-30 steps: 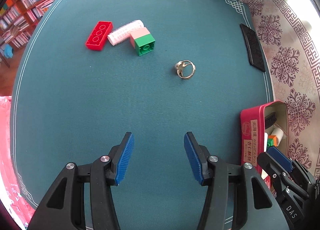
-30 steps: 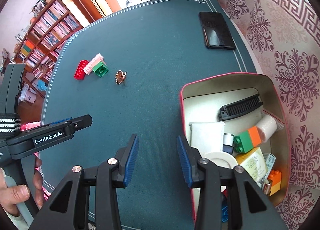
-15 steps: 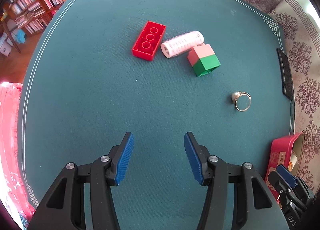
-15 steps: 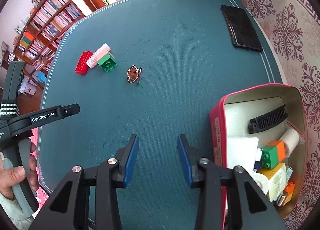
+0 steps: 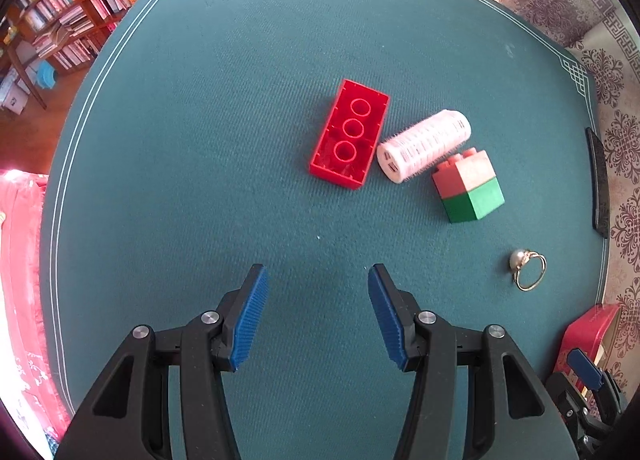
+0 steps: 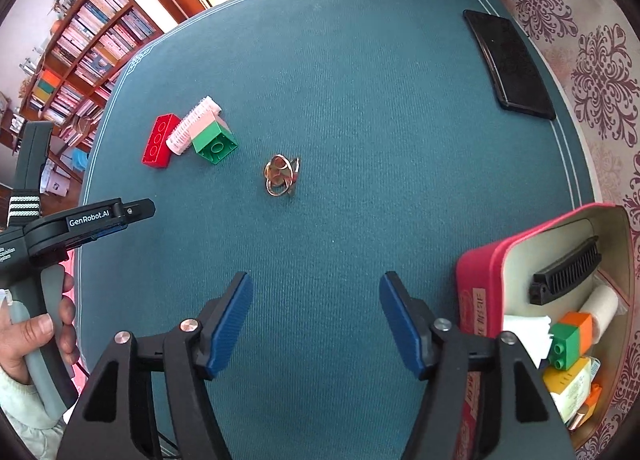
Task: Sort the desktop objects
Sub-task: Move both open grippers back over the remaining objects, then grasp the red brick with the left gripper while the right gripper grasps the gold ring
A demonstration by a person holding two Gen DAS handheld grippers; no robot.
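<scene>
A red brick lies upside down on the green table mat, with a pink hair roller and a pink-and-green block to its right. A gold pearl ring lies further right. My left gripper is open and empty, a little short of the red brick. My right gripper is open and empty, short of the ring. The red brick, roller and block show at the left of the right wrist view.
A red tin box at the right holds a black comb, blocks and other small items; its corner shows in the left wrist view. A black phone lies at the mat's far right edge. Bookshelves stand beyond the table.
My left gripper has moved forward and left toward the brick group, which now looks larger. My right gripper has swung left from the box toward the ring and opened wider.
</scene>
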